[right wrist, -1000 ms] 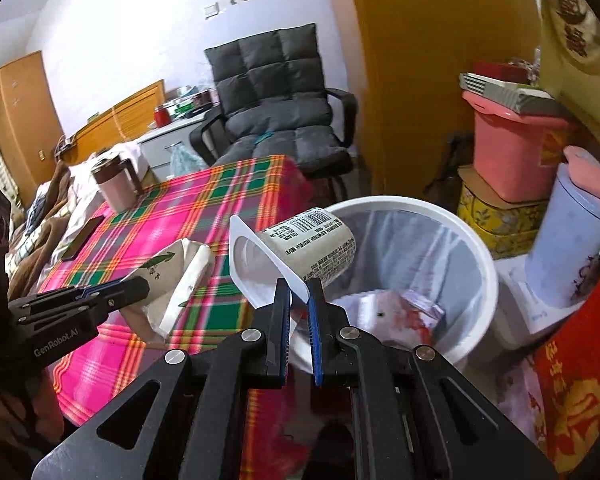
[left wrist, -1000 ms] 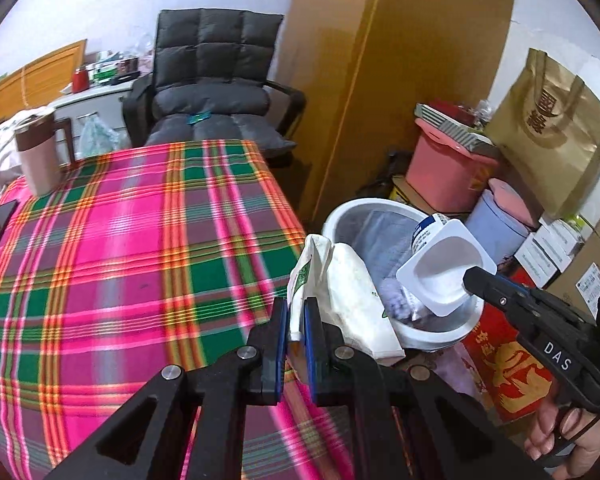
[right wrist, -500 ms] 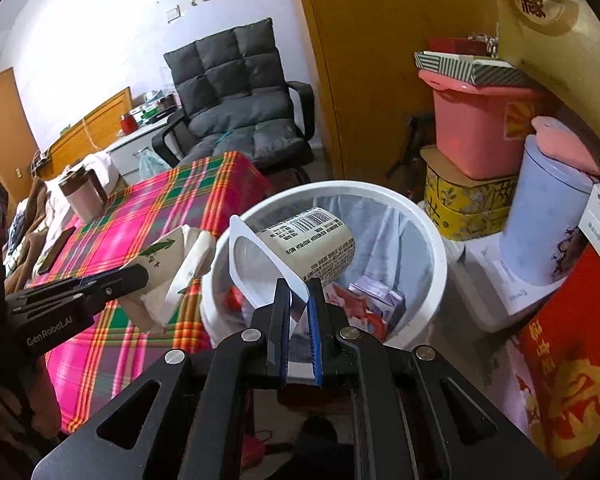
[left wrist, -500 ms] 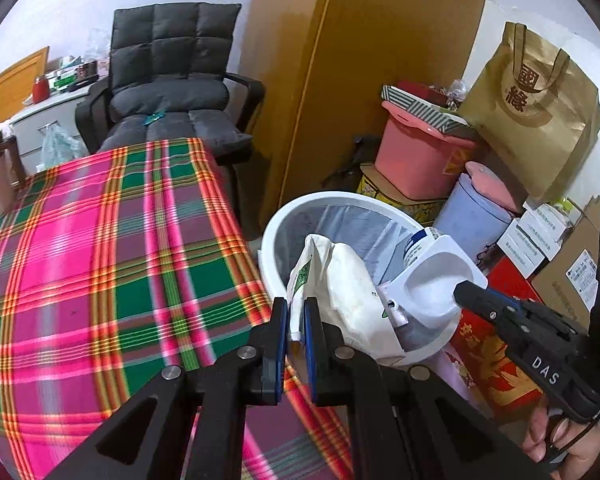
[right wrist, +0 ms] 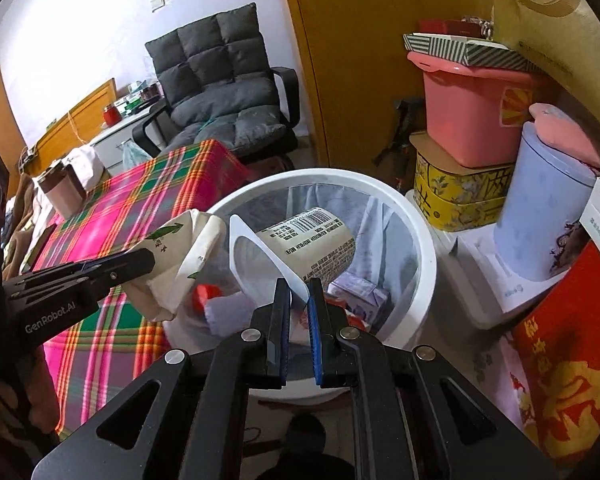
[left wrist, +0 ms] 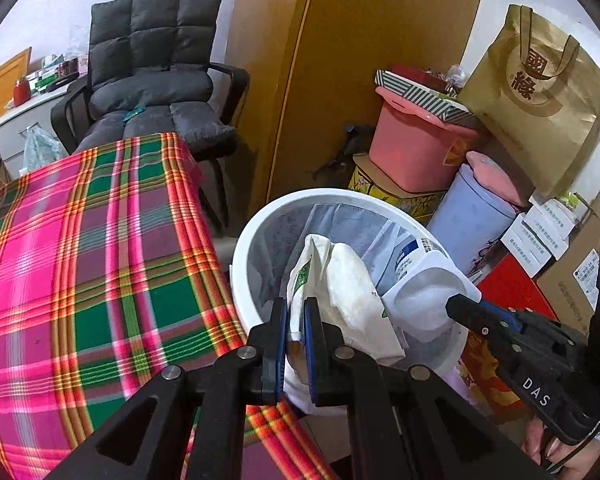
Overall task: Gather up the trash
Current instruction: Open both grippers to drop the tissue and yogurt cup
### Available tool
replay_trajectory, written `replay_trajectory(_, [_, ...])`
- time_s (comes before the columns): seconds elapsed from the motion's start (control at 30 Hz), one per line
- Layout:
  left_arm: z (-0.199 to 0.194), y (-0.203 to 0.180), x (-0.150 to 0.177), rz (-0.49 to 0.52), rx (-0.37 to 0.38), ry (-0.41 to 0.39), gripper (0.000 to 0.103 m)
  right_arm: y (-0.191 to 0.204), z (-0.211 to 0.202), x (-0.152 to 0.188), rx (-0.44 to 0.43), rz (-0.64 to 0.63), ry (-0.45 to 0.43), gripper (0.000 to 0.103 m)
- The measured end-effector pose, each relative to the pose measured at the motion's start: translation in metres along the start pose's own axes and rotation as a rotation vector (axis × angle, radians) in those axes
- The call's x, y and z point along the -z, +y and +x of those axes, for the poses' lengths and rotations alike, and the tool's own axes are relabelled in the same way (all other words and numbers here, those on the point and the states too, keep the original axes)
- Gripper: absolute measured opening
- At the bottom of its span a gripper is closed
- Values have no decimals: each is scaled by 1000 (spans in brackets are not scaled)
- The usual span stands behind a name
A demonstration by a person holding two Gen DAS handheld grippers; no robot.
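Observation:
My left gripper is shut on a crumpled white paper bag with green print, held over the white trash bin. The same bag shows in the right wrist view at the left gripper's tip, above the bin's left rim. My right gripper is shut on the rim of a white plastic cup with a barcode label, tilted over the bin's opening. In the left wrist view that cup hangs from the right gripper over the bin's right side.
Trash lies inside the lined bin, including a red cap and a small carton. A plaid-covered table borders the bin's left. A grey chair, wooden cabinet, pink tub, lilac container and boxes crowd behind and right.
Both grippers have moved from beside the table to over the bin and lower, each still holding its item; the bin looks larger and more centred.

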State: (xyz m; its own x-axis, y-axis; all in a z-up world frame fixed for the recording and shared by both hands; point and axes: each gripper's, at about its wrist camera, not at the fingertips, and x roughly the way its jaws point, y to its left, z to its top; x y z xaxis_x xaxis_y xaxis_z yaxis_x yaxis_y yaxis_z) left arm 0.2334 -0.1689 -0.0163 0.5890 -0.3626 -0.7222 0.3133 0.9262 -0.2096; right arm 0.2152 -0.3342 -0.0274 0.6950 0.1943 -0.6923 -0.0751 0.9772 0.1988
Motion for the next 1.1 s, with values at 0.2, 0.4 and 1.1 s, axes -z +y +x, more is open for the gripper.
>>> replay_trajectory(0.2, [12, -2, -2, -1, 4, 17, 9, -3, 9, 0, 0, -2, 27, 12])
replay_trajectory(0.4, [15, -2, -2, -4, 12, 14, 12, -6, 8, 0, 6, 5, 17, 26])
replay_trajectory(1.1, [-29, -5, 17, 12, 1, -36, 19, 15, -25, 5, -15, -36, -43, 36])
